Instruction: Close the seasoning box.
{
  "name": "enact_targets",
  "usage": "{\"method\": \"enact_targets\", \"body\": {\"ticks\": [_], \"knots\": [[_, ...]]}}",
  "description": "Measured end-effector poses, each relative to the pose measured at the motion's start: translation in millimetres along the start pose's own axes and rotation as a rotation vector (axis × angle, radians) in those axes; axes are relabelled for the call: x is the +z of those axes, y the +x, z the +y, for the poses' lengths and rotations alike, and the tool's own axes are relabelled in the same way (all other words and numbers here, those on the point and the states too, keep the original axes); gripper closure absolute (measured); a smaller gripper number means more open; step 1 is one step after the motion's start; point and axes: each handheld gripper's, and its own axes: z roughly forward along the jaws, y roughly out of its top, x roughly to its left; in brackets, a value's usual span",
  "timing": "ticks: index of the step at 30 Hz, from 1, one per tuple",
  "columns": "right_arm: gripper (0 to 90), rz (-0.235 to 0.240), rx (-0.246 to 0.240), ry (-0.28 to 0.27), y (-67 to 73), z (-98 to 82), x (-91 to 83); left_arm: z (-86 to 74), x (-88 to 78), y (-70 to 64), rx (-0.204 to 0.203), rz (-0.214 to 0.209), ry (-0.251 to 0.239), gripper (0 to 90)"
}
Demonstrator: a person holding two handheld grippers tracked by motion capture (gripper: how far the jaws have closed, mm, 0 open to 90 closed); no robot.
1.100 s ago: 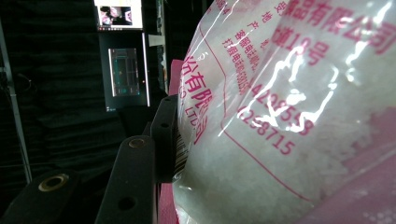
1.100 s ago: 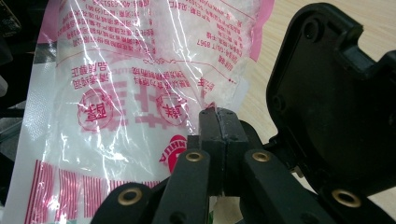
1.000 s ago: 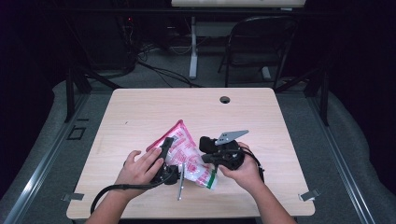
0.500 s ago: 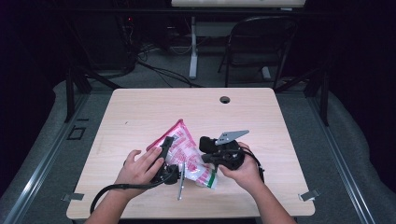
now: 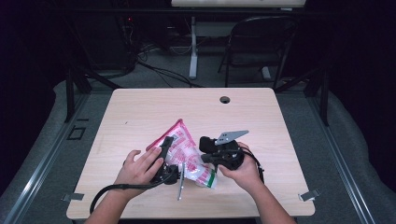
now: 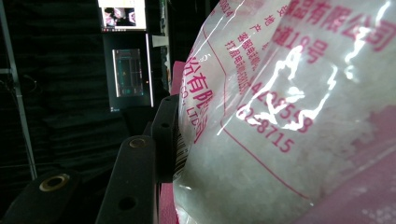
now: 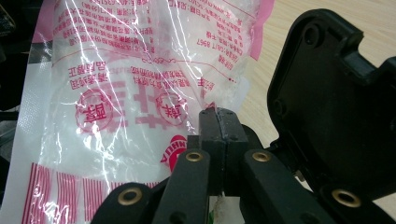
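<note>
We are clamping the pink-printed bag [image 5: 183, 151] with the left gripper [image 5: 166, 156] across its left side; the right gripper [image 7: 218, 122] is pinching its edge, jaws together. The bag is resting on the table [image 5: 140, 112] near us, a metal tool [image 5: 180, 185] lying beside it.

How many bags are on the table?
1. The pink and white bag lies near the front of the table, between the two hands; something smaller could be hidden beneath it.
</note>
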Motion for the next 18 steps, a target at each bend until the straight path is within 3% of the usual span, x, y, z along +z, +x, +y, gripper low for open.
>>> {"method": "enact_targets", "body": {"ticks": [18], "knots": [[90.0,-0.001,0.004,0.001,0.6,-0.2,1.1,-0.1,-0.5,0.4,0.006,0.008,-0.005,60.7]]}}
